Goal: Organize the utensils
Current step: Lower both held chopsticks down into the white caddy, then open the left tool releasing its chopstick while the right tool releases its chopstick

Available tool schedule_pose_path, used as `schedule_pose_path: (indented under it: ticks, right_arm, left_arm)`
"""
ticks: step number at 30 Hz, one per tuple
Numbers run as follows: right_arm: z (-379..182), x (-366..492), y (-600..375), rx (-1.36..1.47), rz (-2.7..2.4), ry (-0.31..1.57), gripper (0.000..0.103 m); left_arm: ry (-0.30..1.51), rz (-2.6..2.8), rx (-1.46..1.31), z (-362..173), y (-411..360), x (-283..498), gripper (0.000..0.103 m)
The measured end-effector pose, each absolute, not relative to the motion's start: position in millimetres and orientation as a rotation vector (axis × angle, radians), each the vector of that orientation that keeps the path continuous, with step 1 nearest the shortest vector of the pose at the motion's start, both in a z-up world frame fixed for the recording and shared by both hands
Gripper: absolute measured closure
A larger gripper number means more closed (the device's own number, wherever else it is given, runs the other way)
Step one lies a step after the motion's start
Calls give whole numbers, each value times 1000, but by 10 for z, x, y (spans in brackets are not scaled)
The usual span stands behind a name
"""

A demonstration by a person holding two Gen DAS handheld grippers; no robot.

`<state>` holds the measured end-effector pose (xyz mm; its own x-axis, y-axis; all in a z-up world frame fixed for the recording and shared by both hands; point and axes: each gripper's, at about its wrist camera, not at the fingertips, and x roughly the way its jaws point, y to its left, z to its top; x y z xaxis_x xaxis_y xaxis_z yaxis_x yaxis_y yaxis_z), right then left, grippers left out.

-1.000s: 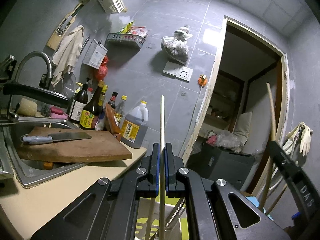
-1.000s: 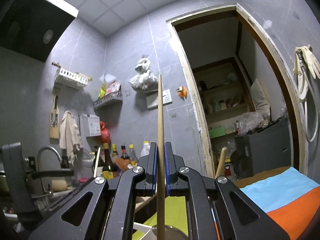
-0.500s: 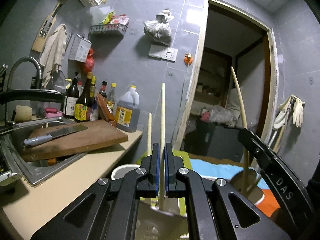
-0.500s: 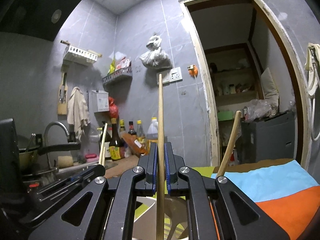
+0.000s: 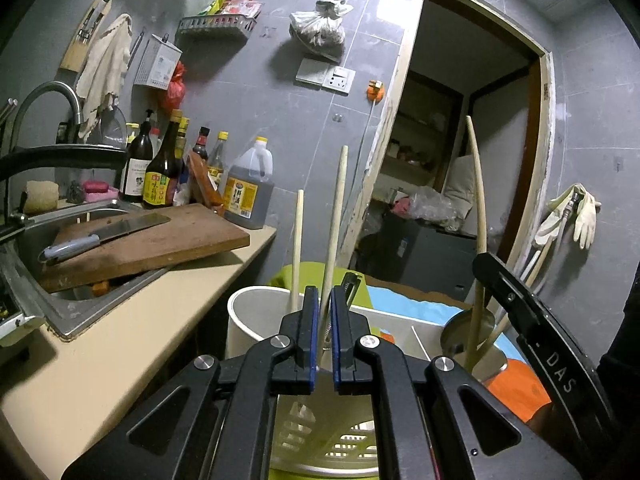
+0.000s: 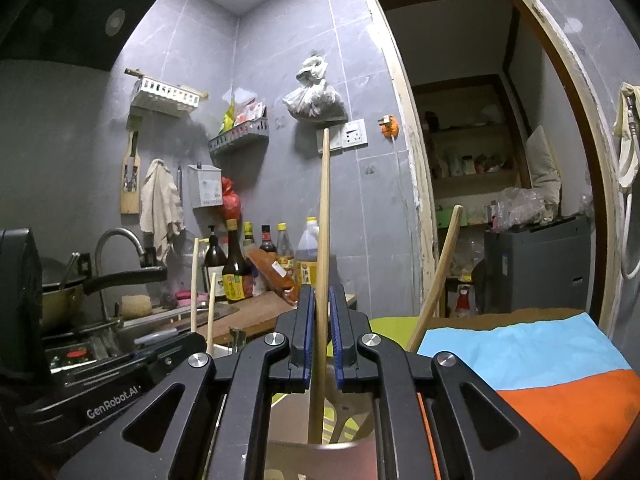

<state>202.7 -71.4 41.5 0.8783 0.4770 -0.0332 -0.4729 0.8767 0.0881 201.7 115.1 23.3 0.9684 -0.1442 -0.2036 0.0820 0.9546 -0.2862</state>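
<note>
Left wrist view: left tongs (image 5: pixel 325 300) slackened, with a sliver of daylight between the pads. Loose in that gap, a pale wooden chopstick (image 5: pixel 335 220), tilted, its foot down inside the white round plastic cup (image 5: pixel 256 312), just beside a second thin wooden stick (image 5: pixel 297 240) standing there. Beige table (image 5: pixel 120 340) off to the left, well apart.

Best done by spreading the pads a touch wider first, then drawing straight back and up. No sideways sweep, or the pads may drag the stick over the rim or tip the light cup.

Right wrist view: right tongs (image 6: pixel 320 296) apparently clenched on a long tan wooden chopstick (image 6: pixel 323 220), nearly upright. Lower end over the brushed steel pot (image 6: pixel 304 450) at the bottom edge; impossible to tell whether it reaches the bottom. Slanted wooden handle (image 6: pixel 438 272) leaning just to the right.

Better to sink the stick until it rests before letting go, not drop it from height. Keep it upright and clear of the slanted handle, then release gently.
</note>
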Motion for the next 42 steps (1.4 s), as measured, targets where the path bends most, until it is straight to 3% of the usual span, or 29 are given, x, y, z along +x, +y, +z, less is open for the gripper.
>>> schedule_pose_path:
  ticks: [11, 26, 42]
  right_arm:
    - [408, 2082, -741, 117, 547, 119, 98]
    - [490, 2228, -842, 307, 556, 37, 98]
    - [385, 2051, -718, 134, 545, 44, 98]
  left_arm:
    - [222, -121, -283, 233, 1153, 2006, 99]
    - [203, -117, -280, 227, 1160, 2002, 99]
    - [215, -149, -324, 263, 1231, 1983, 99]
